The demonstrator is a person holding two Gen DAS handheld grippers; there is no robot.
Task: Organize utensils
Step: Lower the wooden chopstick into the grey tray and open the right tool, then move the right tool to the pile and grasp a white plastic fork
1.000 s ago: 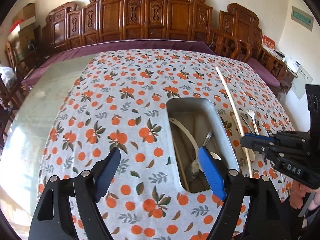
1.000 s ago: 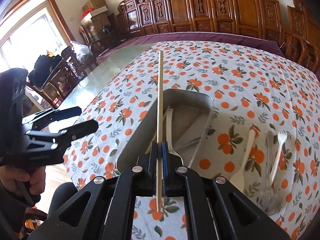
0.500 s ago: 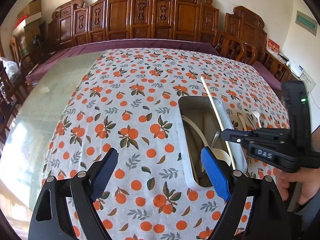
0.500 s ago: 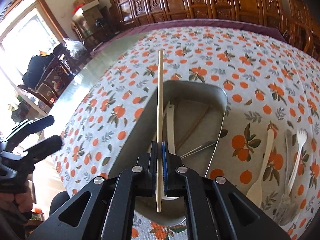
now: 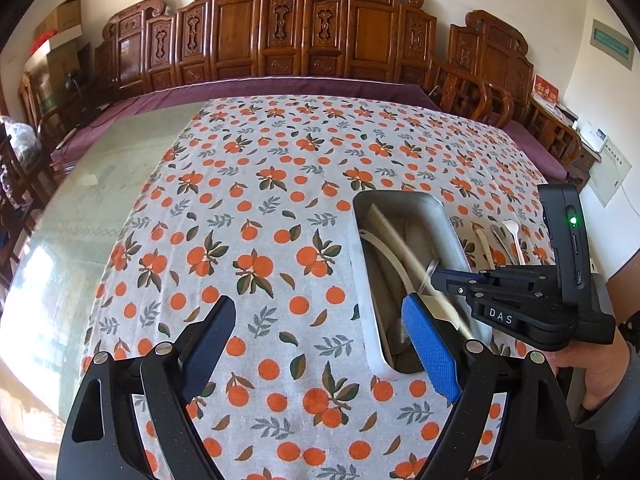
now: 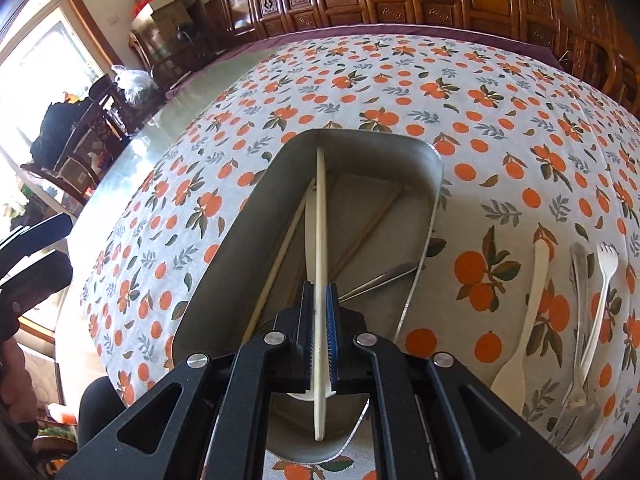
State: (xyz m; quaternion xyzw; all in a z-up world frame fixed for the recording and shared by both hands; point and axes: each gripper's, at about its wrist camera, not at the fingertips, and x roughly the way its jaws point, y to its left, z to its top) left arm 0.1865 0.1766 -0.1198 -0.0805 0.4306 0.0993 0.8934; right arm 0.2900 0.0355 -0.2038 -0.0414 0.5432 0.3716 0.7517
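Because the worktop (image 5: 280, 208) under its orange-print cloth takes up most of both views, it comes first; the metal tray (image 6: 434, 184) sits on it at about three o'clock in the left wrist view and dead centre in the right one. Left tongs (image 5: 320, 344) stand wide with nothing between them, hovering over bare cloth just beside the tray's long wall. Right tongs (image 6: 319, 328) are pinched narrow on one pale chopstick (image 6: 320, 216), which lies along the tray's length, its far tip toward the twelve o'clock wall and its near end sticking out behind the pads toward six o'clock. What could go wrong, as I judge it: if the pads part while the stick is tilted above the tray floor, it may bounce or skate across the pieces already inside and ride up over the low rim; and the overhanging near end could catch the six o'clock wall as the tongs sink, levering the stick askew. Counted in the right wrist view: one tray; inside it one loose pale stick at ten o'clock of the tongs, one pair of thin wooden sticks lying diagonally, one metal handle at three o'clock, one white utensil under the held stick. Outside on the cloth at three to four o'clock: one wooden fork (image 6: 520, 320), one metal spoon (image 6: 580, 344), one white plastic fork (image 6: 602, 292).
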